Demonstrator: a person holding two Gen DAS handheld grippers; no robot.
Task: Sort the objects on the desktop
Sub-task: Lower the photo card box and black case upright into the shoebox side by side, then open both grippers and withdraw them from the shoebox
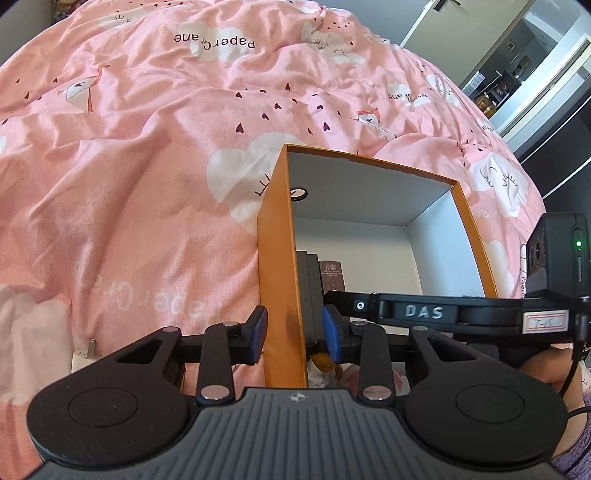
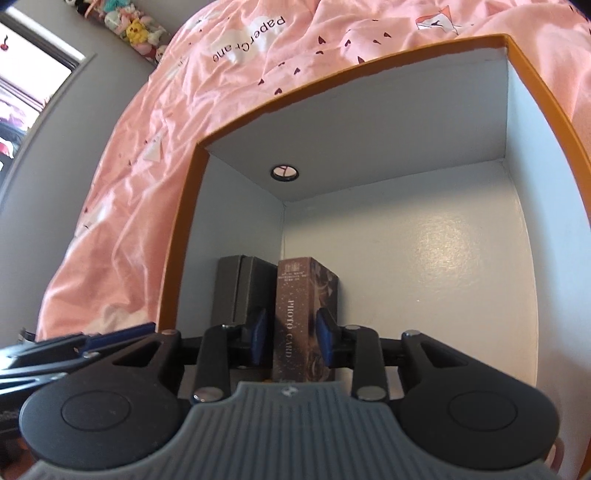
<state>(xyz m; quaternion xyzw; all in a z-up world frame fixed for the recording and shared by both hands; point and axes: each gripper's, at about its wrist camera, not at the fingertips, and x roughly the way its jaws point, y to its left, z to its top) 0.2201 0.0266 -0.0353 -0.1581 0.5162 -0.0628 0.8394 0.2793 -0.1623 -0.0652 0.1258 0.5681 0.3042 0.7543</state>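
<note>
Blue rubber pads tip both grippers, nearest to each camera. The left gripper [image 1: 294,334] straddles the near left wall of the orange box [image 1: 280,258]: one pad sits outside the wall, the other inside it. A sliver of space shows between the outer pad and the cardboard, and whether the inner pad presses on the wall or on the dark case behind it I cannot tell, so a firm grip cannot be confirmed. A white charger plug [image 1: 84,360] lies on the bedding by the gripper's left side.

The right gripper [image 2: 291,341] reaches into the same orange box [image 2: 177,236], its fingers partly open on either side of a brown photo card box [image 2: 295,321]. A narrow gap shows at each pad [image 2: 258,341], so the card box stands between the fingers without being squeezed. It stands upright on the white floor of the box, spine toward the camera, just beside a dark grey case [image 2: 242,288] that leans against the left inner wall.

Farther in, the rest of the white interior is bare, and a small round hole [image 2: 284,172] pierces the far wall. Beyond the box spreads a rumpled pink duvet [image 1: 147,147] printed with clouds, hearts and paper cranes. A row of plush toys [image 2: 133,26] lines the grey wall behind the bed.
</note>
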